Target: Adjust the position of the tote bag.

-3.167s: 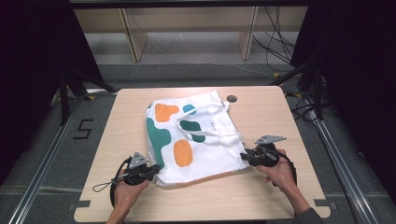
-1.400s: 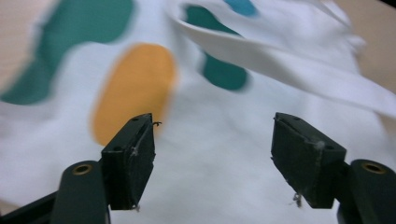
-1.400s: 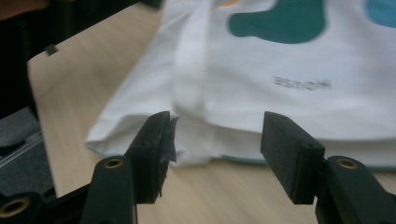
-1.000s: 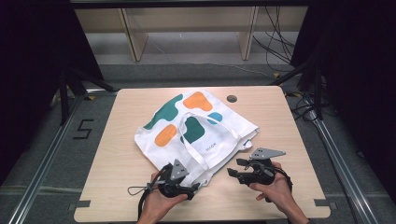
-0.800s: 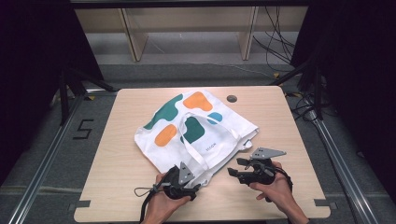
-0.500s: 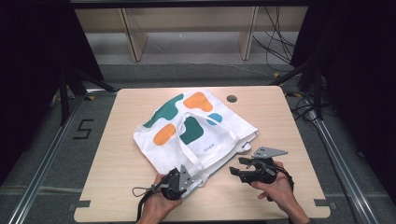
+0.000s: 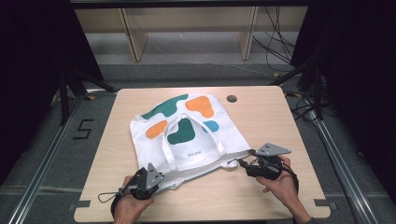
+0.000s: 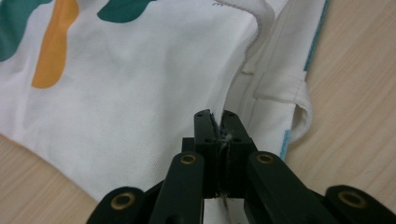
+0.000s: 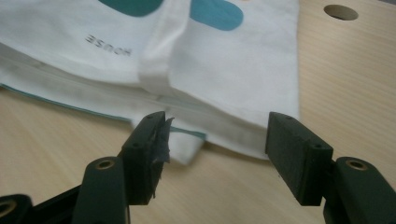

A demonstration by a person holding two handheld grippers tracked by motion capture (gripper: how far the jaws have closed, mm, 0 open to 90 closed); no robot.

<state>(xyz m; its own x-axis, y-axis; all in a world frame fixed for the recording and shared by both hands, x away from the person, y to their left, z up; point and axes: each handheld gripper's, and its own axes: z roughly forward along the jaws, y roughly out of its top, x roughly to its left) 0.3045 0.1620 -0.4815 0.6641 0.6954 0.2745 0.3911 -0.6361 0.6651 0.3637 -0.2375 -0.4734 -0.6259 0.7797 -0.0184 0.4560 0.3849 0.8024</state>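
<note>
The white tote bag (image 7: 187, 140) lies flat on the counter (image 7: 261, 116), its open edge toward the person. The left gripper (image 8: 217, 126) has its jaws pressed together on the fabric at the bag's near corner, so one grip seems done. The right gripper (image 9: 215, 140) has its jaws apart before the other corner, touching nothing; this grip is left.

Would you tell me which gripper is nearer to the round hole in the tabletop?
The right gripper. It sits at the tote bag's near right corner, below the hole; the left gripper is farther away, at the bag's near left edge.
</note>
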